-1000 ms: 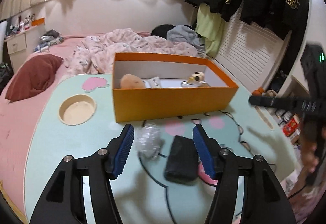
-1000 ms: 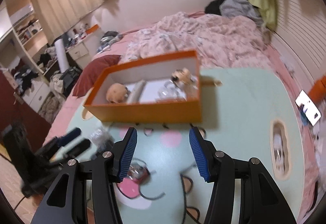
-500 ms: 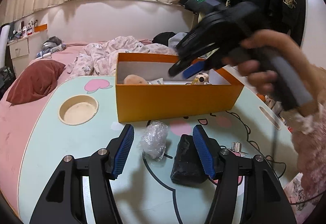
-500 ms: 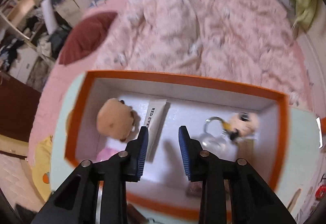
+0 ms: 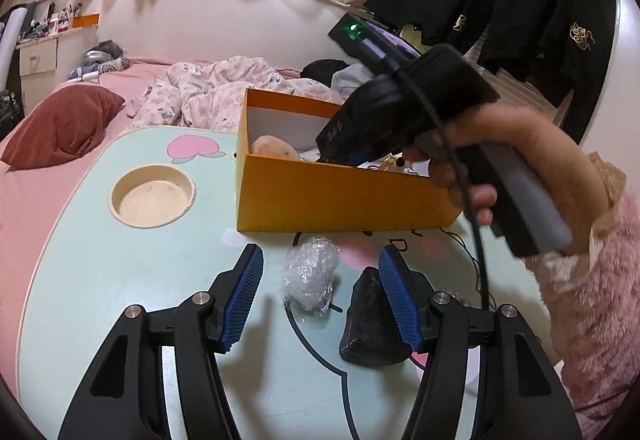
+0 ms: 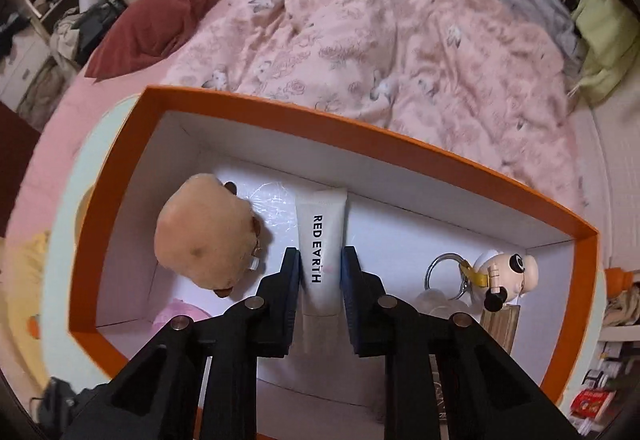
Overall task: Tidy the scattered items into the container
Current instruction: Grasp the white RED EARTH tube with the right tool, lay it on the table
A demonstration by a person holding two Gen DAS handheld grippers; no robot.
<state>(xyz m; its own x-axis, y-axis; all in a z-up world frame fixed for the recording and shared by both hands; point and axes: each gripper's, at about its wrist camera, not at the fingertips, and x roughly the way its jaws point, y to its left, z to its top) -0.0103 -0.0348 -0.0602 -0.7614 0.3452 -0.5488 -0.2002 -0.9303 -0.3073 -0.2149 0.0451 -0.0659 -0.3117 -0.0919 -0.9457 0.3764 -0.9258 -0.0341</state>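
My right gripper (image 6: 320, 272) is inside the orange box (image 6: 280, 112), its jaws narrowed on either side of a white "RED EARTH" tube (image 6: 322, 240) lying on the box floor. I cannot tell whether the pads grip it. The box also holds a tan plush head (image 6: 204, 236) and a panda keychain (image 6: 500, 272). My left gripper (image 5: 320, 300) is open low over the mint table (image 5: 120, 280), with a crumpled clear plastic wad (image 5: 312, 272) between its fingers and a black pouch (image 5: 370, 324) by the right finger. The right gripper (image 5: 400, 112) also shows in the left wrist view, above the orange box (image 5: 340, 196).
A round cream recess (image 5: 152, 196) sits in the table left of the box. A bed with a pink quilt (image 6: 360, 20) and a maroon pillow (image 5: 60, 128) lies behind the table. Black jackets (image 5: 540, 0) hang at the right. A cable (image 5: 478, 260) runs across the table.
My right gripper swung from over the table into the box and narrowed its jaws around the white tube. My left gripper stayed open over the wad and pouch.
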